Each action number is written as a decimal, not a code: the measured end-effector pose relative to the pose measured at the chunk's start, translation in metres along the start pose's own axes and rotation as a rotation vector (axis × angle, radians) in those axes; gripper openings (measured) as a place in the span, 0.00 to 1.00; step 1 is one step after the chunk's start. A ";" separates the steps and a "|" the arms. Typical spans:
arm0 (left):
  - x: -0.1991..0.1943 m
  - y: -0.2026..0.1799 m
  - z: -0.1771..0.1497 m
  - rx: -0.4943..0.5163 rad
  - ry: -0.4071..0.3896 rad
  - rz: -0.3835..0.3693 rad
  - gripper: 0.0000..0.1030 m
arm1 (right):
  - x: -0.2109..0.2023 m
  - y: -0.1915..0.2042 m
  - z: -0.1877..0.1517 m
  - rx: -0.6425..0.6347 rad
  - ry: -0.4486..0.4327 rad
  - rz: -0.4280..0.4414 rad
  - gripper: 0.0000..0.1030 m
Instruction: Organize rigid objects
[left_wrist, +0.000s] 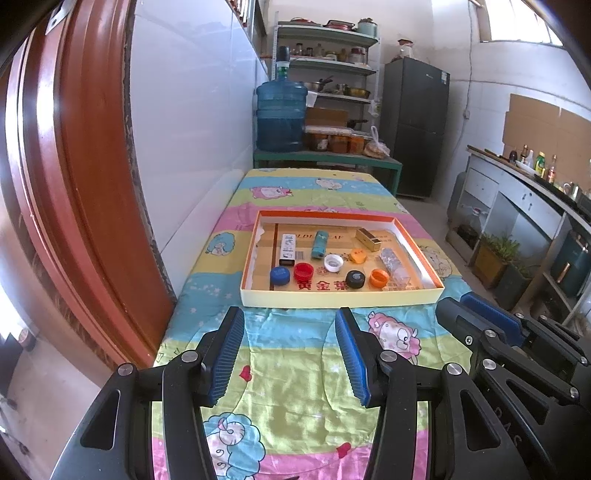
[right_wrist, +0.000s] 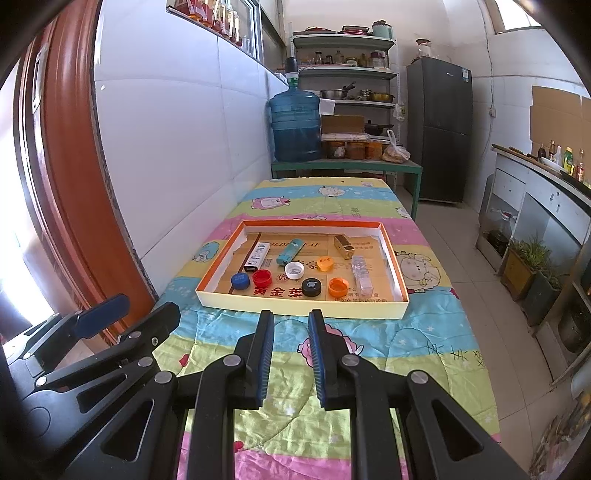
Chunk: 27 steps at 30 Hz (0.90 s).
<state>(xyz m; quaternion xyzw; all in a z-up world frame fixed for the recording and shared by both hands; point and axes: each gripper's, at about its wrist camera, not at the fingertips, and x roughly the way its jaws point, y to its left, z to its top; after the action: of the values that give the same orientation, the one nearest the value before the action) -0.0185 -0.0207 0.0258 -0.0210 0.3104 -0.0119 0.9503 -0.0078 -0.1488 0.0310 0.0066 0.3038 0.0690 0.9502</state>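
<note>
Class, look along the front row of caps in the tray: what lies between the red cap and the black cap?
Nothing: between the red cap and the black cap the tray floor is bare, printed card only. Both views show it.

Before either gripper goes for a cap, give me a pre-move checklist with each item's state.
1. Left gripper empty, jaws apart: ok.
2. Right gripper empty: ok, but its jaws stand at their narrowest; open them first: not ok.
3. Tray flat on the tablecloth: ok.
4. Blue cap and red cap clear of each other: cannot tell, they sit very close.
5. Black cap and orange cap reachable from above: ok.
</note>
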 end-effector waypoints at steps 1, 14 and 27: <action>0.000 0.000 0.000 0.001 0.000 -0.001 0.52 | 0.000 0.000 0.000 0.000 0.001 0.001 0.18; 0.003 0.001 -0.001 -0.001 0.003 0.003 0.52 | 0.002 0.000 -0.001 -0.001 0.003 0.002 0.18; 0.003 0.001 -0.002 0.001 0.005 0.004 0.52 | 0.004 0.000 -0.003 0.000 0.007 0.005 0.18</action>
<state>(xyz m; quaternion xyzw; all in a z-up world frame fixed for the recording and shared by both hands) -0.0170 -0.0199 0.0227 -0.0200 0.3128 -0.0101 0.9496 -0.0067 -0.1484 0.0264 0.0070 0.3070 0.0713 0.9490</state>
